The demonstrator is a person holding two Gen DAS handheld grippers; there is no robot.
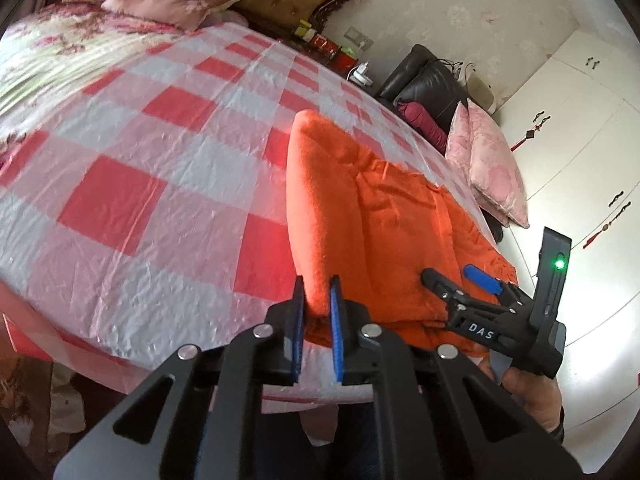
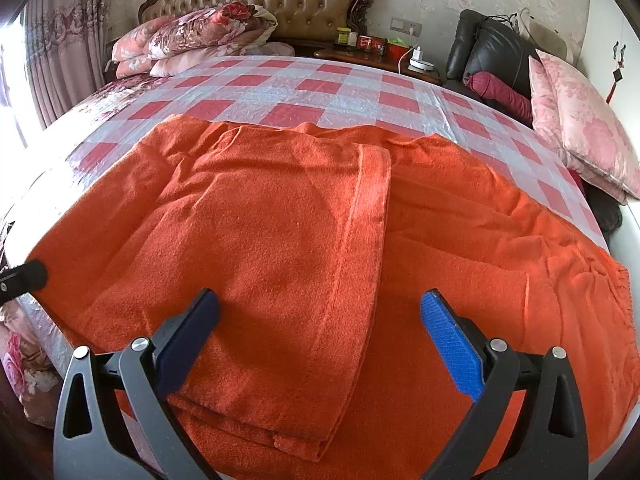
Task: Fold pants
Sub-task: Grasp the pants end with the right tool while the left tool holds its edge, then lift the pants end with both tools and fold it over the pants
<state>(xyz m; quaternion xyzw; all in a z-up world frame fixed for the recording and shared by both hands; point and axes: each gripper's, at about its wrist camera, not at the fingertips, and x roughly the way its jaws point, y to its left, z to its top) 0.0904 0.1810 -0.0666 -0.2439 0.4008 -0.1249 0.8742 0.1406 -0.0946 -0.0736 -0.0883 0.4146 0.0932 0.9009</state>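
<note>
Pants [image 2: 280, 220] lie partly folded on the bed [image 2: 312, 92]; left tongs [image 1: 318, 300] pinch a raised fold, right tongs [image 2: 320, 320] gape wide, empty; near hem cut off.

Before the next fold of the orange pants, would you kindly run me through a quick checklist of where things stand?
1. Left gripper shut on a fold of the orange pants: ok.
2. Right gripper open, jaws wide above the cloth: ok.
3. One folded layer already lies flat on top: ok.
4. Checked bed cover beyond the pants free of objects: ok.
5. Pants' right portion smooth: not ok, wrinkled.
6. How many layers the left grip holds: cannot tell.
</note>
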